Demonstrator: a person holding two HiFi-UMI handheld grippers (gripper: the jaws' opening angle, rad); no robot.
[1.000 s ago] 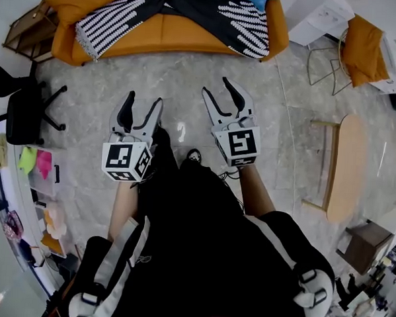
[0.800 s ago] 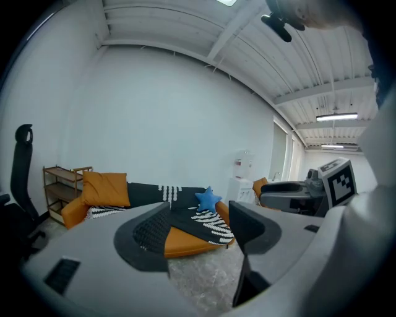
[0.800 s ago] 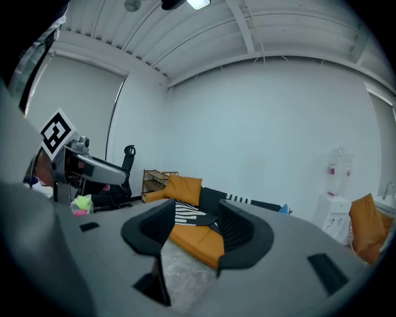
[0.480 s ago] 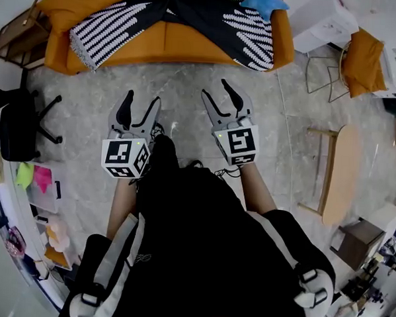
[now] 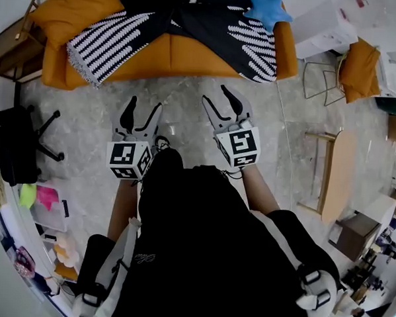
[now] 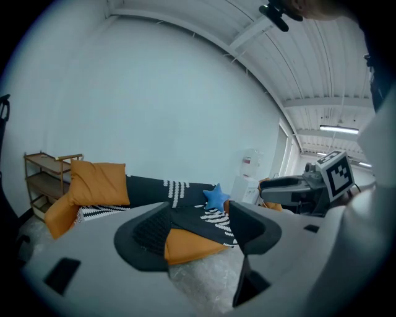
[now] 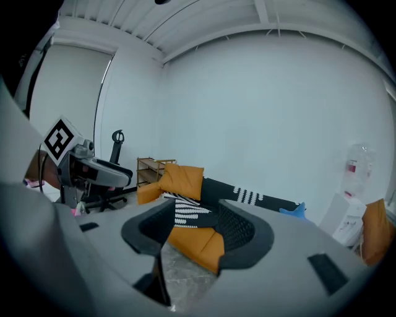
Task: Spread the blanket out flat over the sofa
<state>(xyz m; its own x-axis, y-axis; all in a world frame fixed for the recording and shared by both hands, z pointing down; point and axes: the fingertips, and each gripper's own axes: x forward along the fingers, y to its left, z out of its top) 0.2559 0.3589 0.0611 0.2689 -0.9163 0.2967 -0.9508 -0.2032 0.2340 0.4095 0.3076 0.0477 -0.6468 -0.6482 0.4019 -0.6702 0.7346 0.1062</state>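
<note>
While left hand-held gripper [image 5: 143,106] and right hand-held gripper [image 5: 218,96] hang empty, jaws apart, over floor [image 5: 86,135], blanket [image 5: 192,22] lies rumpled across sofa [image 5: 164,53], two corners draped over its front edge.

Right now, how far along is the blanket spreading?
Done: nothing; the blanket lies crumpled across the sofa, orange seat showing. In hand: nothing; left gripper and right gripper are open, empty, above the floor short of the sofa. Left: grasp it, spread it flat.

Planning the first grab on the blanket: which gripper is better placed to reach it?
Right, probably: the right gripper, jaws open and empty, sits slightly nearer a striped blanket end on the sofa than the left gripper does.
</note>
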